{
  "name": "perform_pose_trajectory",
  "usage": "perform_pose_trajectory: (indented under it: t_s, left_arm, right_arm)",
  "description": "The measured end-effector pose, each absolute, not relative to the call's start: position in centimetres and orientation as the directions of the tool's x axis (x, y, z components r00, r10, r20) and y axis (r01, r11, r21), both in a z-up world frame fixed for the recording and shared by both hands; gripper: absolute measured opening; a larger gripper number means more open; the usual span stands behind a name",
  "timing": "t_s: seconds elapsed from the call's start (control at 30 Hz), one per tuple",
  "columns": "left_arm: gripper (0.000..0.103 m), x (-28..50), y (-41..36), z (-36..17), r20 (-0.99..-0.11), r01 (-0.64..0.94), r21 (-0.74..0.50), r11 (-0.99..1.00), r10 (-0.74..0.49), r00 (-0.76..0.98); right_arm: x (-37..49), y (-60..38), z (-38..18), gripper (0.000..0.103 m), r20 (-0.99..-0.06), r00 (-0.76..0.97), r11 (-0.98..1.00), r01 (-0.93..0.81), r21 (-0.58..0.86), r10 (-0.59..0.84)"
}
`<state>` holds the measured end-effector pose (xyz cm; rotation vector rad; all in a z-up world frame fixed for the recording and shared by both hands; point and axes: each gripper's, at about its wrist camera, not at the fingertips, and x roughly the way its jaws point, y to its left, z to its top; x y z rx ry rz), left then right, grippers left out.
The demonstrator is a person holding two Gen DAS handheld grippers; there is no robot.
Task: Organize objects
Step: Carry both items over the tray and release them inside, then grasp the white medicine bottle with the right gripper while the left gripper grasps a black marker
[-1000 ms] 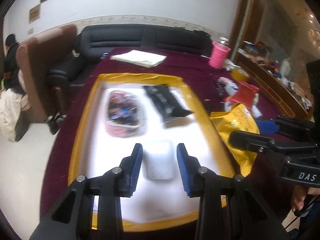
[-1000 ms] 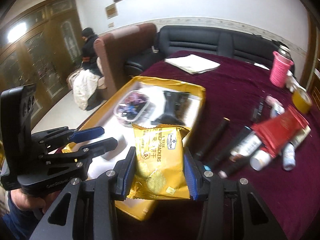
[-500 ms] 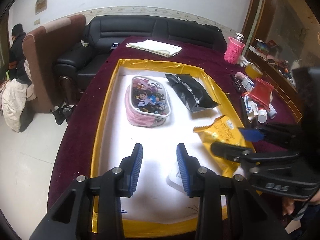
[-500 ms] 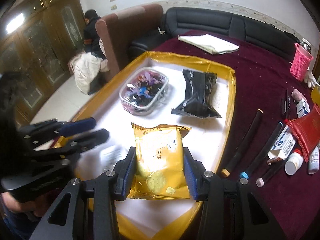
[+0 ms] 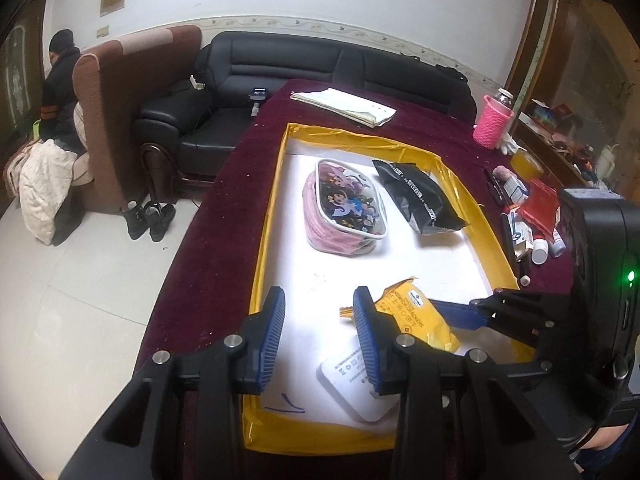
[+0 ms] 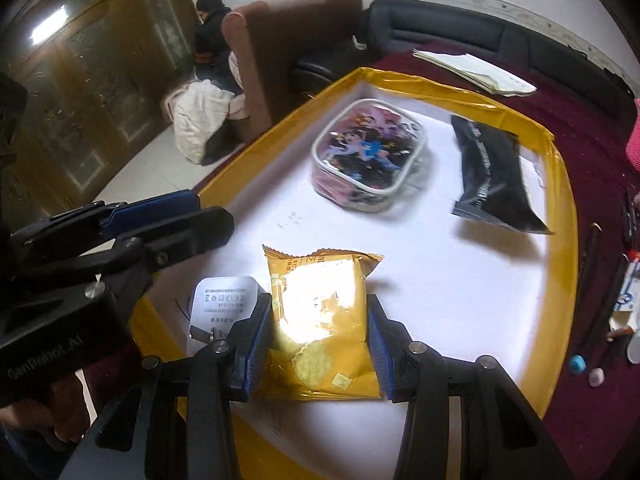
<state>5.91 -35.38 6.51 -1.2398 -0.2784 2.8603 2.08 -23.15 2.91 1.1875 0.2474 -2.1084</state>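
While the right gripper [image 6: 318, 346] stays clamped on the yellow cracker packet [image 6: 320, 320], the packet sits low over the white sheet [image 6: 440, 280] inside the yellow border [image 6: 564, 240]. Left gripper [image 5: 318, 340] jaws stand apart, holding nothing, just beside the white adapter [image 5: 352, 384].

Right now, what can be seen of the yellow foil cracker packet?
The yellow foil cracker packet is a glossy, crimped-edge pouch with dark print and a picture of round crackers near its lower end; glare washes out its middle. It looks sealed and puffy. The right gripper has it clamped by its long sides between the blue pads, over the near part of the white, yellow-rimmed tray. Beside it lies a white adapter. Whether the packet rests on the tray is unclear.
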Motion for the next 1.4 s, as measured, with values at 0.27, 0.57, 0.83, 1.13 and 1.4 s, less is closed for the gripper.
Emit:
perform_pose_trajectory:
  t_s: [0.27, 0.57, 0.83, 1.13, 1.4]
  left_arm:
    - [0.049, 5.6, -34.7, 6.7, -0.726, 0.061, -0.172, -0.983, 0.085, -0.682]
    - [0.056, 5.5, -32.6, 8.1, -0.719, 0.041, -0.143, -0.989, 0.076, -0.691]
    - [0.061, 5.5, -31.9, 9.0, -0.717, 0.063, -0.135, -0.989, 0.053, -0.695]
    - [0.063, 3.3, -25.5, 9.7, -0.739, -0.098, -0.124, -0.987, 0.158, -0.655]
    - [0.046, -3.1, -15.2, 8.1, -0.812, -0.316, -0.079, -0.945, 0.245, -0.53]
  right_arm:
    - [2.2, -21.2, 4.0, 0.077, -0.786, -0.343, -0.736, 0.648, 0.199, -0.514]
    - [3.3, -18.6, 6.5, 0.083, -0.742, -0.355, -0.71, 0.668, 0.224, -0.568]
    - [3.6, -16.4, 7.7, 0.084, -0.717, -0.387, -0.71, 0.671, 0.212, -0.579]
    - [0.3, -4.3, 10.0, 0.084, -0.658, -0.541, -0.835, 0.479, 0.271, -0.524]
    - [-2.1, 6.8, 9.0, 0.084, -0.634, -0.661, -0.913, 0.237, 0.332, -0.402]
